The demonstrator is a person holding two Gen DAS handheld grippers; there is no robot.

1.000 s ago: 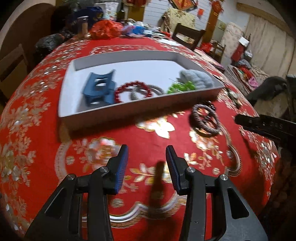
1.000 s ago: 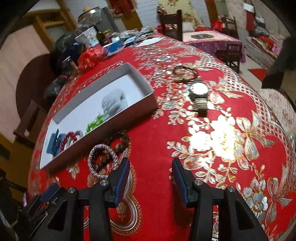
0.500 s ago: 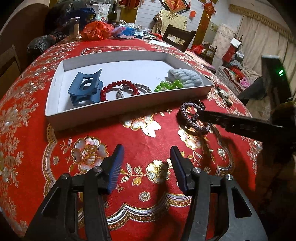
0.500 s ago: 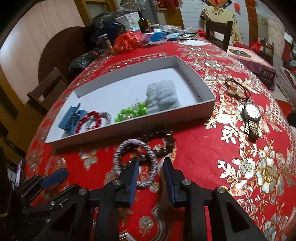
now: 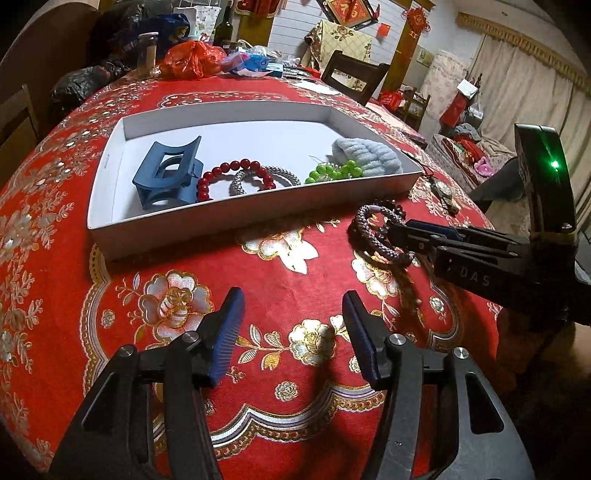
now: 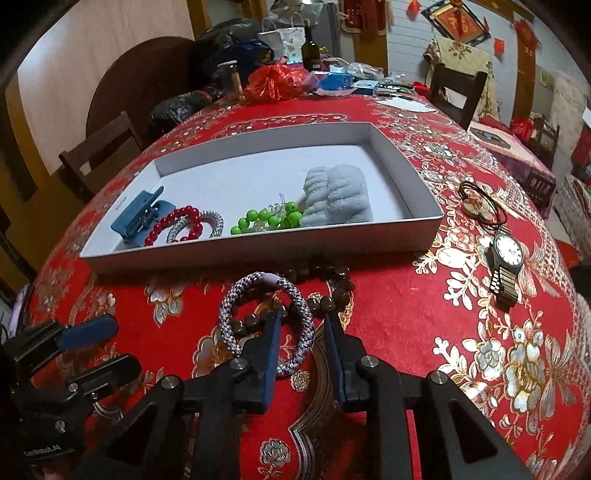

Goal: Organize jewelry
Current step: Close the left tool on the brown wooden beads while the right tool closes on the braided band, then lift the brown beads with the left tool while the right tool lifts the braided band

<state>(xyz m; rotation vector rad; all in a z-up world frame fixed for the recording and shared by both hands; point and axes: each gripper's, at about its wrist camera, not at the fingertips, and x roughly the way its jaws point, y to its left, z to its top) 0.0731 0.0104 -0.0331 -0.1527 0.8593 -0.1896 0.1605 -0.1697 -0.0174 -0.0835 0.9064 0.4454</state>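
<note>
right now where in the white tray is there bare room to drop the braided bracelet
Back half of the tray, from the blue claw clip and red beads to the far wall, is bare; so is the right corner beside the scrunchie. The front strip is crowded: clip, red beads, silver bracelet, green beads.

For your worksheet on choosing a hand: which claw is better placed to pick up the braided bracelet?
Right. The right claw straddles the braided bracelet; the opening left claw hangs over bare tablecloth.

Dining room: red floral tablecloth [image 5: 295, 280] on table, dark wooden chairs [image 6: 456, 94], white panelled wall [image 5: 291, 26], cream curtains [image 5: 524, 81], red hanging decorations [image 5: 417, 18].
</note>
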